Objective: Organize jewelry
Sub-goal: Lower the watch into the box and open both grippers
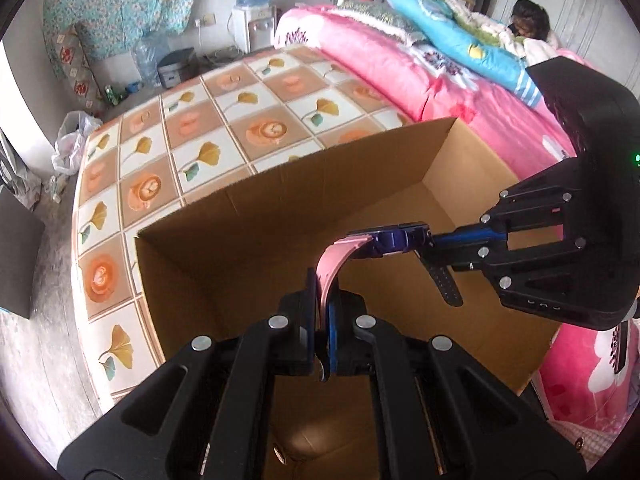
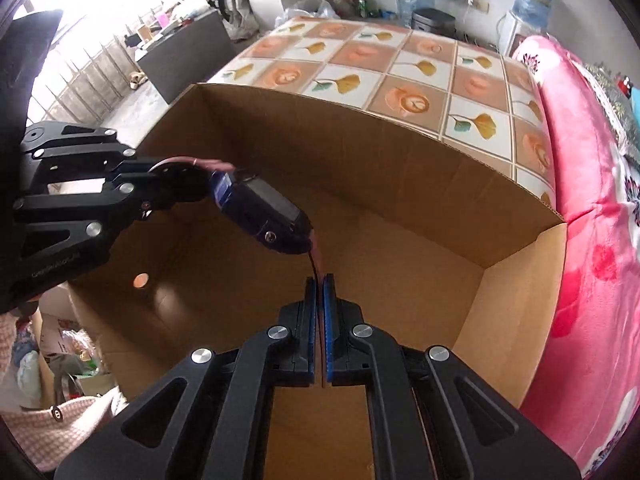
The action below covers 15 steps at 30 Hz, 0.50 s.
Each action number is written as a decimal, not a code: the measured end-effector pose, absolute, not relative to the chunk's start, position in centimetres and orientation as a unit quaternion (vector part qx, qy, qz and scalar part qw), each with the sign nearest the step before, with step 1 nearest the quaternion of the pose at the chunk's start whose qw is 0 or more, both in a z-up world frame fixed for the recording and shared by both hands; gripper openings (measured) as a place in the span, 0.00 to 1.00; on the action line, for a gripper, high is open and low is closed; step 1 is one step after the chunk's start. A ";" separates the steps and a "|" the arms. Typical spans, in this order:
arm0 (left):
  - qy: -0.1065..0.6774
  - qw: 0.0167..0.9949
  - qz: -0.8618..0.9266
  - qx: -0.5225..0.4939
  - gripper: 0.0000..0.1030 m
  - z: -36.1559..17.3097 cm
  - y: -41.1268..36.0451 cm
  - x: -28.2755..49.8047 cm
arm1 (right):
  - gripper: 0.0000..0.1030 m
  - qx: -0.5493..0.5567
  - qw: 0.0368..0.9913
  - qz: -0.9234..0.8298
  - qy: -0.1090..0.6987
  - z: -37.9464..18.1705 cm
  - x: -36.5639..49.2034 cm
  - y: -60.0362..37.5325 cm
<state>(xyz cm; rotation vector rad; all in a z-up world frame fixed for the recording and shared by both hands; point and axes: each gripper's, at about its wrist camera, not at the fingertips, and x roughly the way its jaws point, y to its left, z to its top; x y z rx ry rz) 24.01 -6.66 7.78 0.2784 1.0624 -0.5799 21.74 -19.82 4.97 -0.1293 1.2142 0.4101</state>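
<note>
While over the cardboard box (image 1: 256,216), both tongs (image 1: 322,332) (image 2: 319,328) pinch one watch (image 2: 260,212) strap each.

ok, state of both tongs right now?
Left tongs: shut on one strap of the watch.
Right tongs: shut on the watch's other strap, above the cardboard box.

Bright window daylight, fisheye-bent edges, slight blur.
</note>
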 end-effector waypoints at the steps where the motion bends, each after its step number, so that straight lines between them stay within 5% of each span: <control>1: 0.516 0.803 -0.268 0.133 0.04 6.9 -7.1 24.8 | 0.04 -0.061 0.792 0.188 0.578 4.3 22.4 -19.9; 7: 0.578 0.768 -0.235 0.142 0.10 3.4 -7.7 27.6 | 0.09 -0.064 0.780 0.170 0.599 2.8 25.0 -20.7; 11: 0.575 0.777 -0.216 0.141 0.28 3.1 -7.4 28.5 | 0.15 -0.064 0.792 0.164 0.584 3.2 25.5 -21.4; 15: 0.564 0.788 -0.210 0.133 0.33 3.3 -7.0 28.8 | 0.16 -0.039 0.806 0.165 0.568 4.1 25.4 -22.5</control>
